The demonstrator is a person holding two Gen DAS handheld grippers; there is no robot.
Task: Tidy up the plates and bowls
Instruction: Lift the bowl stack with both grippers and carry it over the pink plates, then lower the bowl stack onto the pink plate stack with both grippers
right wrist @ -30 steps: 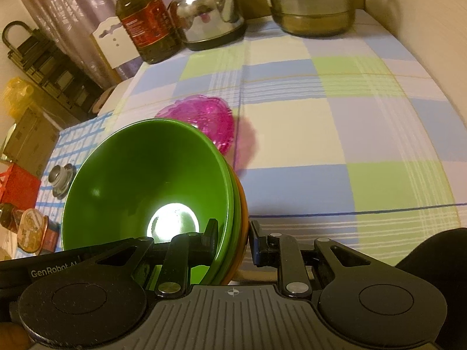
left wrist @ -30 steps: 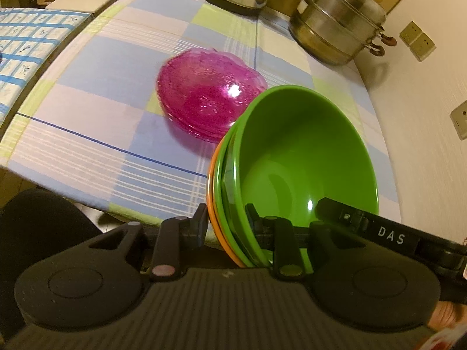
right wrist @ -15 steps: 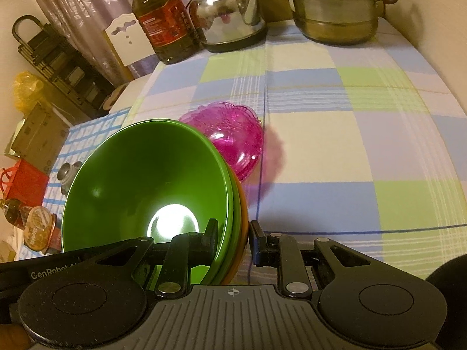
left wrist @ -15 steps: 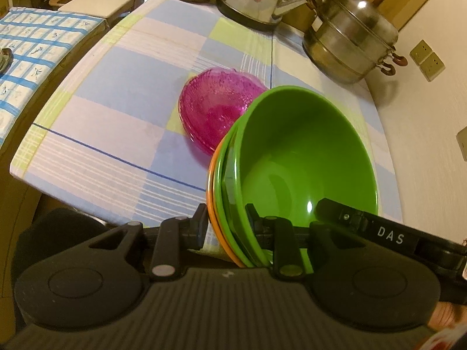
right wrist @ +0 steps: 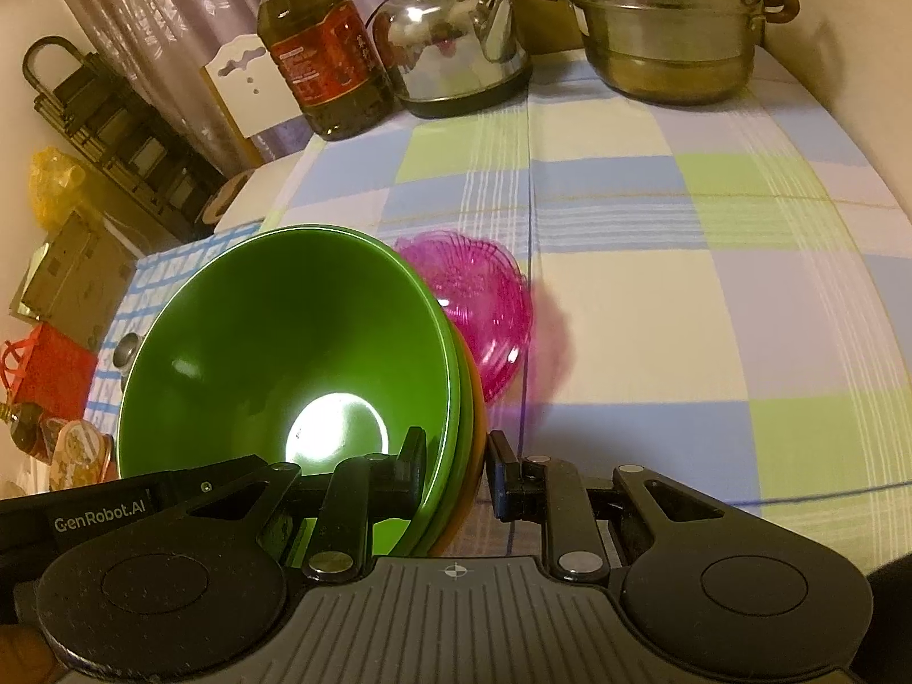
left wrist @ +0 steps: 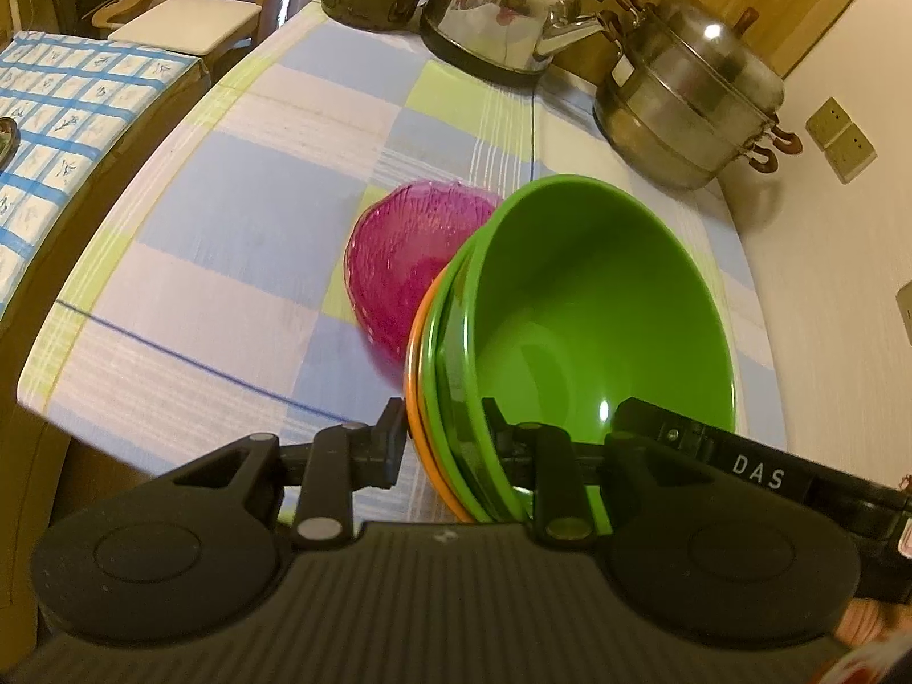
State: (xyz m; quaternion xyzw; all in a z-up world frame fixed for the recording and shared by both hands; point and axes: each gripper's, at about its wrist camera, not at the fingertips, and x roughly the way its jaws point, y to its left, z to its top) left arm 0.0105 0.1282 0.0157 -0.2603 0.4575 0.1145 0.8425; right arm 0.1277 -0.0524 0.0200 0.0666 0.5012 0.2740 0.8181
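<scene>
A stack of nested bowls (left wrist: 598,313), green ones inside an orange one, hangs tilted above the near edge of the checked table (left wrist: 239,211). My left gripper (left wrist: 444,433) is shut on the stack's left rim. The right gripper (right wrist: 456,461) is shut on the opposite rim of the same stack of bowls (right wrist: 296,330). Each view also shows the other gripper's arm crossing the bowl's near side. A pile of clear pink plates (left wrist: 410,251) lies on the cloth just beyond the bowls, partly hidden by them; in the right wrist view the pink plates (right wrist: 484,296) sit right of the stack.
At the table's far end stand a steel kettle (left wrist: 501,17), a tiered steamer pot (left wrist: 689,108) and an oil bottle (right wrist: 319,57). A wall with sockets (left wrist: 843,137) runs along the right. A second table with a blue grid cloth (left wrist: 57,114) stands to the left.
Both grippers have drawn back with the bowl stack still held. The pink plates now look smaller and farther off, and more of the table's far end shows.
</scene>
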